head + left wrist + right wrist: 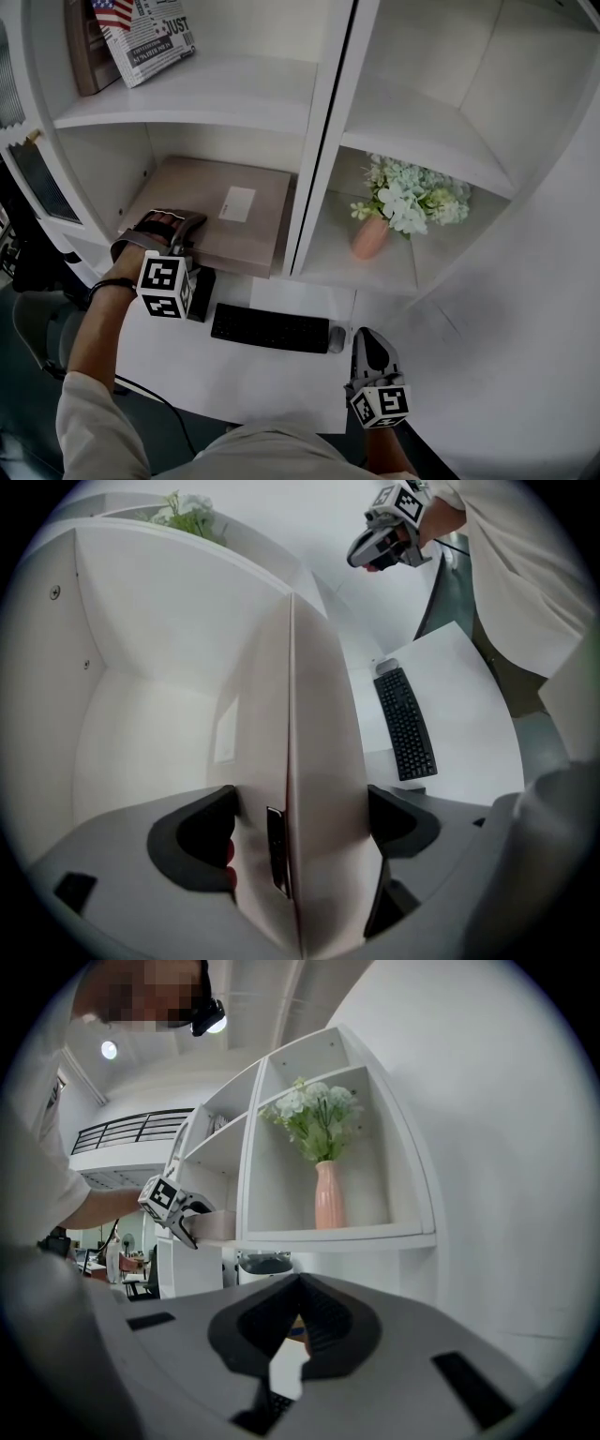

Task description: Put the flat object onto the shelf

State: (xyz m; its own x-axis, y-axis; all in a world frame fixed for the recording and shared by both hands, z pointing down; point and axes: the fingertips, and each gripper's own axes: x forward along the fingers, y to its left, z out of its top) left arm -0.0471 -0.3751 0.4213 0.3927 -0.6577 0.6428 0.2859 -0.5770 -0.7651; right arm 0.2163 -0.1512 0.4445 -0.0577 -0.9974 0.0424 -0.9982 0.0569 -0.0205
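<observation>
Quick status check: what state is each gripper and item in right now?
Flat package: lying flat in the lower left compartment, front edge sticking out.
Left gripper: shut on the flat package's front edge.
Right gripper: shut, empty, over the desk.
Vase of flowers: upright in the lower right compartment.
Keyboard: flat on the desk.
Newsprint book: leaning on the upper left shelf.

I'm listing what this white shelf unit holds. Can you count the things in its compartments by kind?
Flat box: 1
Pink vase of flowers: 1
Books, that is newspaper-print book and brown book: 2
Total: 4
</observation>
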